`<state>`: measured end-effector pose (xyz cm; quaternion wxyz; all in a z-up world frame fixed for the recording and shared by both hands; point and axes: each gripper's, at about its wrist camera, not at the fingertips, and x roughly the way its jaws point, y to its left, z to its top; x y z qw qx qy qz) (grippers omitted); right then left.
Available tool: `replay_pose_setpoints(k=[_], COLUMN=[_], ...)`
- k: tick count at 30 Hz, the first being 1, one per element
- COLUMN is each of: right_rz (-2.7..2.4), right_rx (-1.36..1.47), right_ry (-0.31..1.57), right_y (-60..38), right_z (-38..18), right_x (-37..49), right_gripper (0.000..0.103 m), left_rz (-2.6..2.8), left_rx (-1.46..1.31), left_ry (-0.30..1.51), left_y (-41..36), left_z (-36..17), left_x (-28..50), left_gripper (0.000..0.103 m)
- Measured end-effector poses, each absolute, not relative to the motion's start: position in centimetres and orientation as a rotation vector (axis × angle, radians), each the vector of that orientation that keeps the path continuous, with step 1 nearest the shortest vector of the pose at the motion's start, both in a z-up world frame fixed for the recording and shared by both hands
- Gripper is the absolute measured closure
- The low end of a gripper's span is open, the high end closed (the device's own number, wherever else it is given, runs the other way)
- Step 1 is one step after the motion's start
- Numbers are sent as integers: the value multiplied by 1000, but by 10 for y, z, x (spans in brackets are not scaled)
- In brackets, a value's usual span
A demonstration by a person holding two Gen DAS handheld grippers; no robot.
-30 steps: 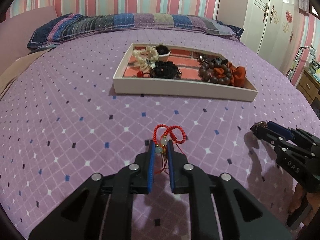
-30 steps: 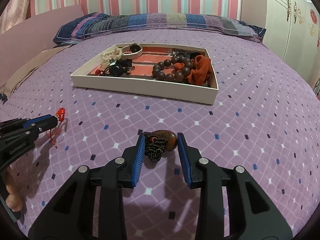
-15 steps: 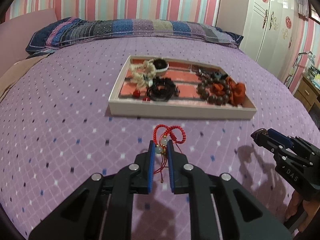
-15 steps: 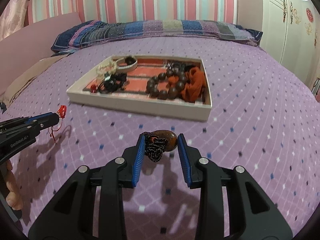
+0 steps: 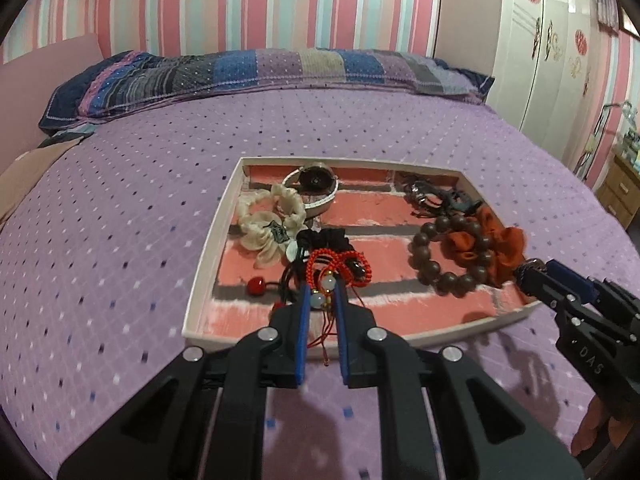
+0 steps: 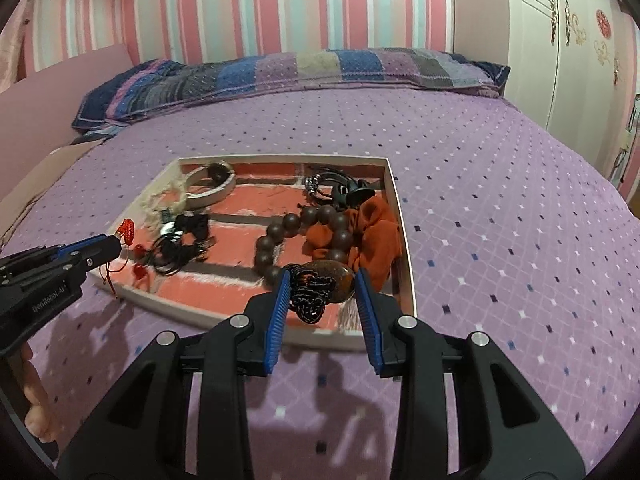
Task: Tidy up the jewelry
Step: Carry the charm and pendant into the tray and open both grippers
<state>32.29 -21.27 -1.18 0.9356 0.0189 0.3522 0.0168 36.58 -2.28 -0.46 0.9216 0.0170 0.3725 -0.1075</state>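
Observation:
My left gripper (image 5: 321, 294) is shut on a red beaded bracelet (image 5: 340, 266) with pale jade beads, held over the front edge of a white tray (image 5: 208, 248) with a red brick-pattern lining. My right gripper (image 6: 322, 286) is shut on a brown stone pendant (image 6: 330, 276) with a black beaded cord, held over the tray's (image 6: 404, 240) front right corner. The tray holds a brown bead bracelet (image 5: 448, 256), an orange scrunchie (image 5: 500, 248), a cream scrunchie (image 5: 268, 224), black hair ties (image 5: 324, 240) and a white bangle (image 5: 316, 196).
The tray lies on a purple dotted bedspread (image 5: 120, 200). A striped pillow (image 5: 260, 72) lies at the head of the bed. A white wardrobe (image 5: 540, 40) stands at the right. The left gripper also shows in the right wrist view (image 6: 108, 246).
Both grippers have moved forward from above the bedspread to over the tray's front edge, each still holding its piece. The tray now looks much nearer.

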Motion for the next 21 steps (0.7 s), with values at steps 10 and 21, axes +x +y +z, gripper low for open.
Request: replay_pose_setpoints(k=[10, 21], right_rz=[-6, 0], right_rx=[44, 46], right_ry=[798, 865], right_y=[-216, -216], right_z=[-49, -57], right_x=[353, 364], right_gripper=[69, 66], left_rz=[-174, -142], left_rx=[22, 75], left_ry=[881, 882], left_y=[-14, -18], left_z=[-49, -53], left_x=[402, 400], left_gripper=[90, 88])
